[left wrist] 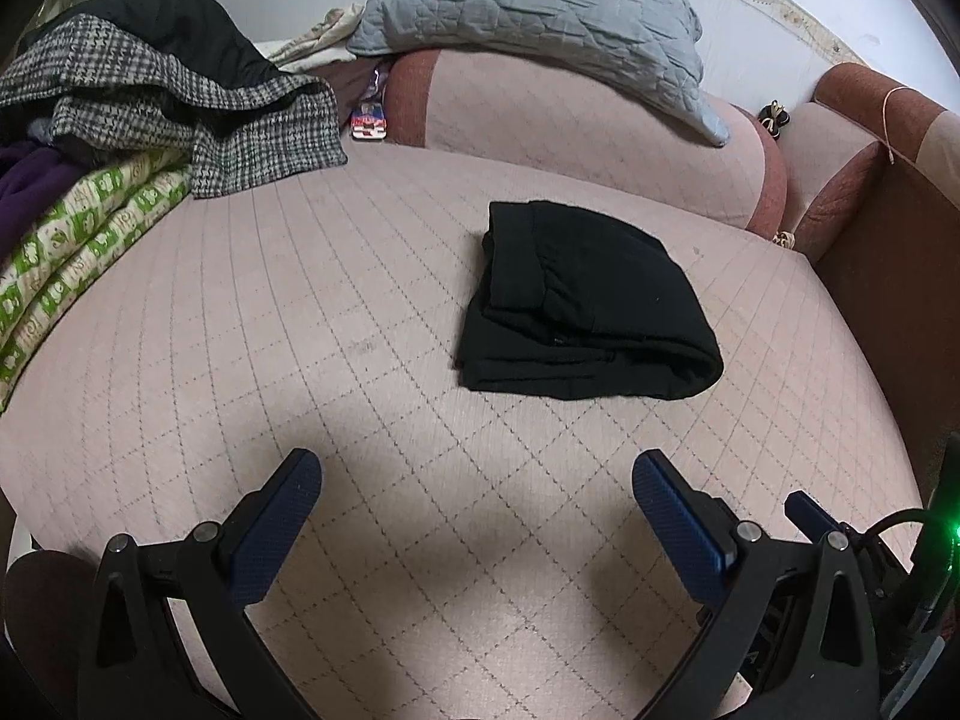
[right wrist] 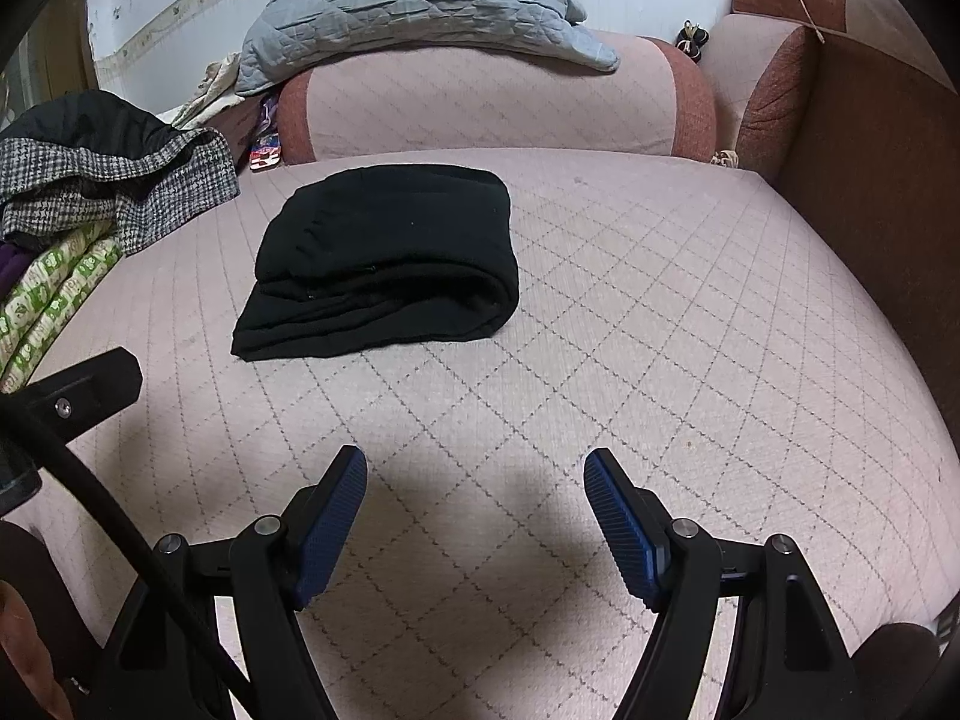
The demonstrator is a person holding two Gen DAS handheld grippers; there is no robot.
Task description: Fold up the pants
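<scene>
The black pants [left wrist: 585, 303] lie folded in a compact stack on the pink quilted sofa seat [left wrist: 300, 330]. They also show in the right wrist view [right wrist: 384, 264], left of centre. My left gripper [left wrist: 477, 474] is open and empty, held above the seat well in front of the pants. My right gripper [right wrist: 476, 468] is open and empty, also in front of the pants and apart from them. Part of the left gripper [right wrist: 84, 387] shows at the left edge of the right wrist view.
A heap of clothes with a houndstooth coat [left wrist: 180, 114] and a green patterned cloth [left wrist: 78, 246] sits at the left. A grey quilted pillow [left wrist: 540, 6] rests on the pink back cushion [left wrist: 600, 138]. The brown armrest [right wrist: 870, 180] bounds the right.
</scene>
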